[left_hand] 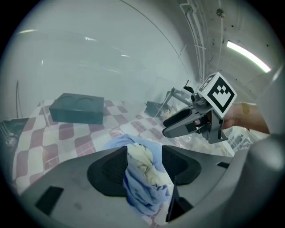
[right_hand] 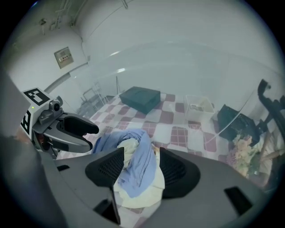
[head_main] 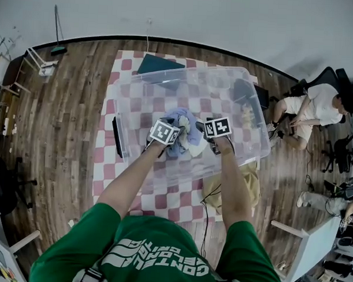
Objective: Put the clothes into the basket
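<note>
Two grippers — the left gripper (left_hand: 144, 162) and the right gripper (right_hand: 140, 164) — are held with jaws apart about the clothes (head_main: 183, 132), already laid inside the clear basket (head_main: 132, 94) at mid-frame; cloth caught on a pad could be dragged back out when they are raised.

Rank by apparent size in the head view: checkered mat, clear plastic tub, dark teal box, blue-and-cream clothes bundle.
1. Red-and-white checkered mat
2. Clear plastic tub
3. Blue-and-cream clothes bundle and dark teal box: too alike to rank.
</note>
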